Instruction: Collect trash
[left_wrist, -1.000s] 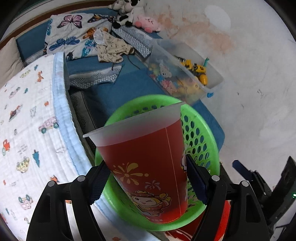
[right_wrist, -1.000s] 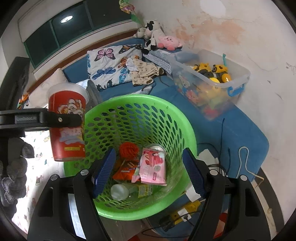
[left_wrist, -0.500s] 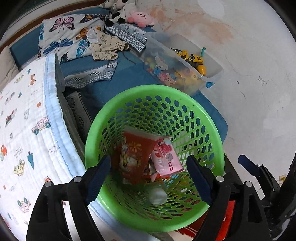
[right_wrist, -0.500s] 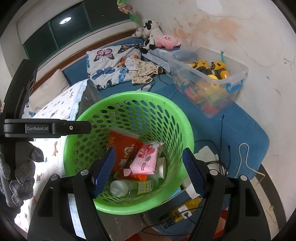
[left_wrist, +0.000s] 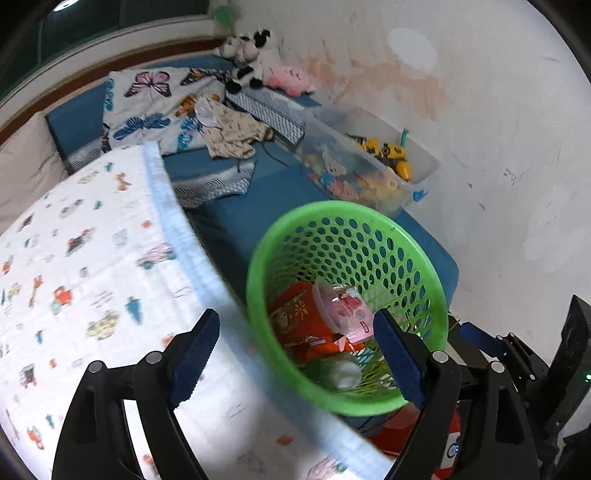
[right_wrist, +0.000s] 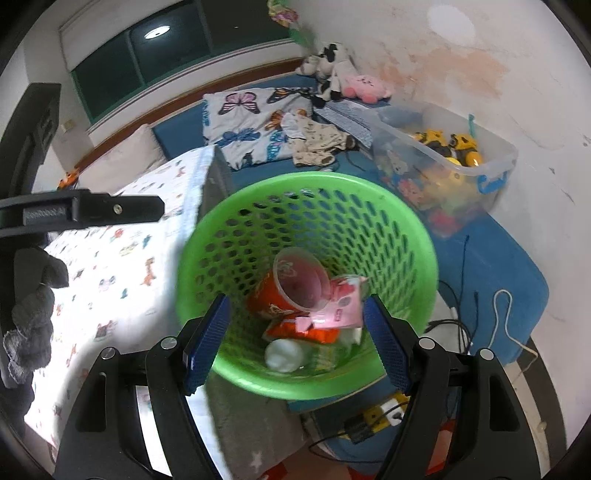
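Right wrist: one basket (right_wrist: 402, 218), one cup (right_wrist: 291, 284).

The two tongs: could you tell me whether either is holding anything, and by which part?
Nothing is held. The left tongs and right tongs are both open and empty; the red cup lies inside the green basket.

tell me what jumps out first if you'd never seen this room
The bright green basket dominates, standing beside the bed with a red cup lying on its side in it, mouth up, against a pink packet and other trash. Behind it, by the stained wall, sits a clear toy bin. Both the left gripper and right gripper hang open and hold nothing.
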